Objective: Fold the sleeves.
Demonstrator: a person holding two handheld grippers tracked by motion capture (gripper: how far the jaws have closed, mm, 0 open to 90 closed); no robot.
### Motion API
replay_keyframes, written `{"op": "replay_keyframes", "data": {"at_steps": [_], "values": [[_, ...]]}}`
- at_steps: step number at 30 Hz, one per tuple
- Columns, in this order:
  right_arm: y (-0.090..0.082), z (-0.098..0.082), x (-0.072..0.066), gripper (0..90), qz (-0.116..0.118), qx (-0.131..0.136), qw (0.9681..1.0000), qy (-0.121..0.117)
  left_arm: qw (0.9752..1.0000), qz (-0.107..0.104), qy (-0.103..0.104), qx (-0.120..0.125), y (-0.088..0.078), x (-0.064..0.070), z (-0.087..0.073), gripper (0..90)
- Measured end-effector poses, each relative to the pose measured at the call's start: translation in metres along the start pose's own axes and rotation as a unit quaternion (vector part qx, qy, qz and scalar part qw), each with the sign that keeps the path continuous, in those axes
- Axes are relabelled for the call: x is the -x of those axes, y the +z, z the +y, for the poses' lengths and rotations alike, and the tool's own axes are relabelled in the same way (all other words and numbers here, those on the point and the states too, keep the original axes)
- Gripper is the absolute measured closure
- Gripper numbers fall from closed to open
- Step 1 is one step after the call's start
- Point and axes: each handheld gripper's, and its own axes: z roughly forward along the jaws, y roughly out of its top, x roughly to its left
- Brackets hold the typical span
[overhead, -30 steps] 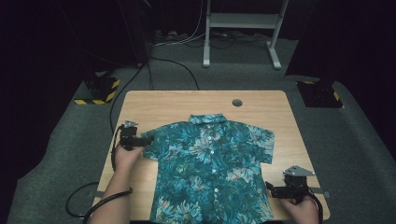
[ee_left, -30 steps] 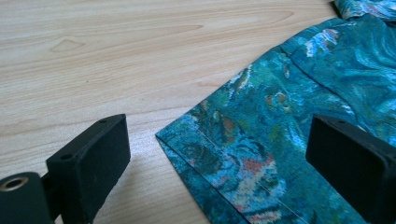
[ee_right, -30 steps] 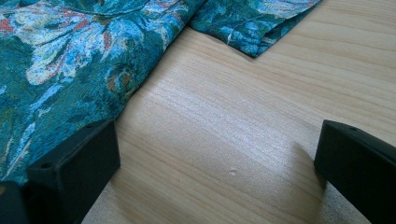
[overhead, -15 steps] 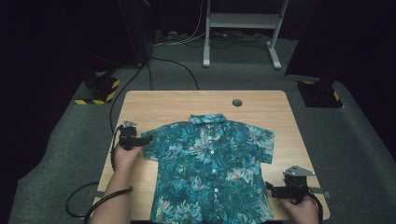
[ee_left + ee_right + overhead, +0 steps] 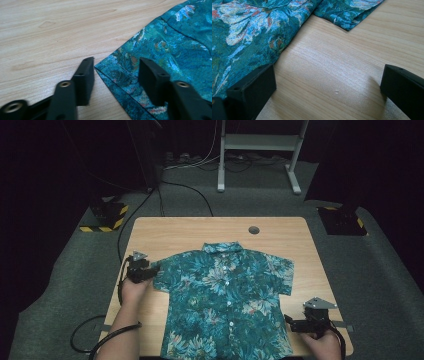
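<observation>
A teal flower-print short-sleeved shirt point(image 5: 225, 295) lies flat and buttoned on the wooden table point(image 5: 175, 232), collar toward the far side. My left gripper point(image 5: 150, 270) is at the shirt's left sleeve. In the left gripper view its jaws point(image 5: 116, 62) have just been closing. They straddle the sleeve's hem corner point(image 5: 117, 67), one jaw on bare wood and one over the cloth, with a gap still showing. My right gripper point(image 5: 290, 322) sits low beside the shirt's right side near the hem. It is open wide point(image 5: 327, 70) over bare wood, with one jaw at the cloth edge point(image 5: 249, 25).
A round hole point(image 5: 254, 229) sits in the table's far side. Beyond the table stand a white metal frame point(image 5: 260, 150) and floor cables point(image 5: 185, 190). Yellow-black striped bases point(image 5: 107, 217) flank the table. A cable loops on the floor point(image 5: 85, 340) by the left forearm.
</observation>
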Motion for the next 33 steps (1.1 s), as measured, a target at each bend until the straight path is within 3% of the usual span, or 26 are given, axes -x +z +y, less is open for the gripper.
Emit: {"op": "replay_keyframes", "data": {"at_steps": [14,19,22,33], "values": [[0.0,0.0,0.0,0.0,0.0,0.0,1.0,0.001,0.9998,-0.005,-0.019,0.003,-0.004,0.007,-0.003,87.2],[0.0,0.0,0.0,0.0,0.0,0.0,1.0,0.001,0.9989,-0.011,-0.045,-0.004,-0.006,0.006,-0.002,88.3],[0.0,0.0,0.0,0.0,0.0,0.0,1.0,0.001,0.998,-0.015,-0.06,0.008,-0.01,0.006,0.001,88.3],[0.0,0.0,0.0,0.0,0.0,0.0,1.0,0.001,0.9956,-0.028,-0.063,0.064,-0.037,0.018,0.027,88.2]]}}
